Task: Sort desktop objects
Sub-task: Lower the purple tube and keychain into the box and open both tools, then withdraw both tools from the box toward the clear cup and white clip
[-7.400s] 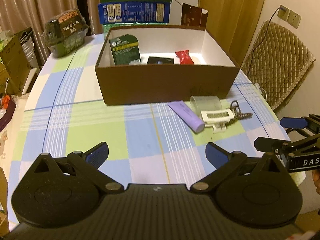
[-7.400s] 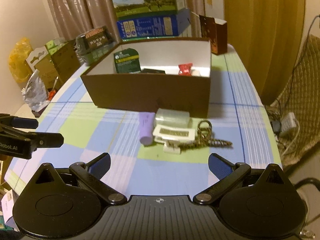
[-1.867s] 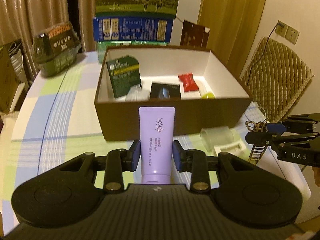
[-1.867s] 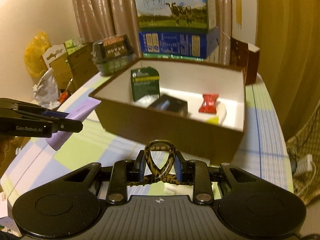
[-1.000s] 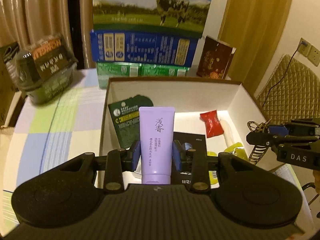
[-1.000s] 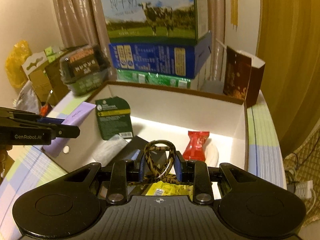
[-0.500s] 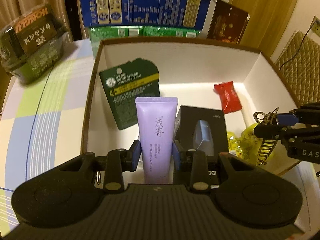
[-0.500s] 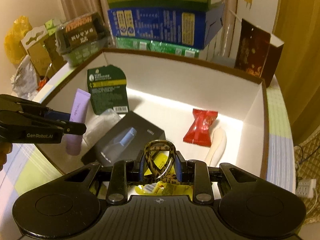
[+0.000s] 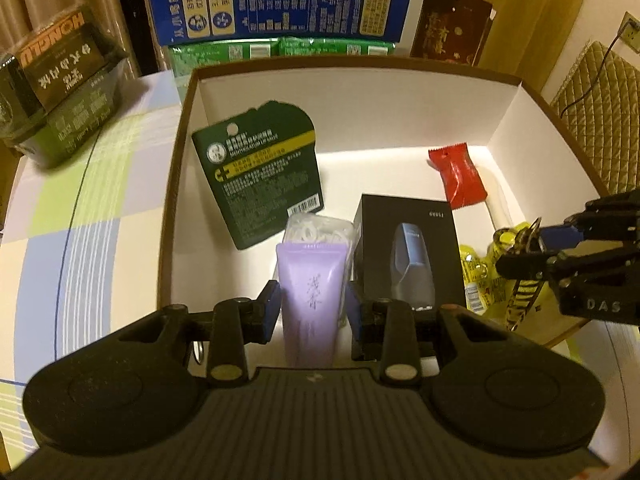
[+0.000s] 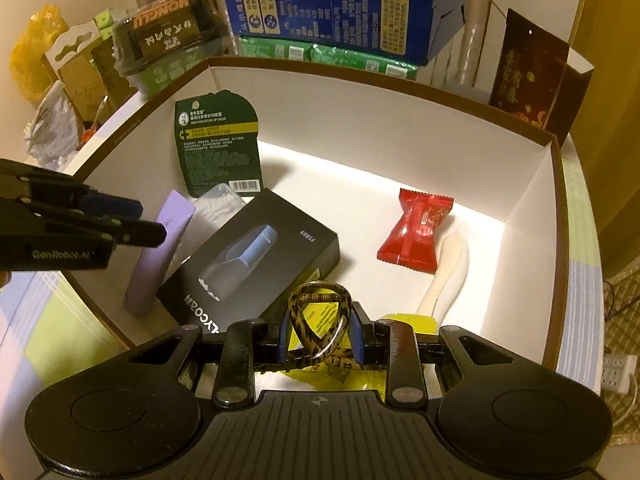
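Right now both grippers sit over the brown box [image 9: 172,184] w/ white inside. Left gripper [image 9: 312,300] has its jaws partway closed, pads pressed on both sides of a purple tube [image 9: 310,300]; tube's crimped end points fwd into the box, over a clear packet [image 9: 318,230] and just beside a black carton [image 9: 408,256]. Right gripper [image 10: 320,334] likewise narrow, jaws clamped on a leopard-print strap loop w/ key ring [image 10: 318,320], hanging above yellow wrappers [image 10: 404,322] at the box's near right corner. Also in the box: dark green card pack [image 9: 260,176] leaning vs the left wall, red candy wrapper [image 10: 416,230], and a cream-coloured piece [image 10: 450,266] touching it. Behind the box, stacked blue carton [image 9: 280,4] on green packs [image 9: 280,50]; a dark gift bag [image 10: 528,68] at back right. Checked tablecloth [image 9: 80,200] on the left, w/ a dark wrapped tub [image 9: 60,92] on it.
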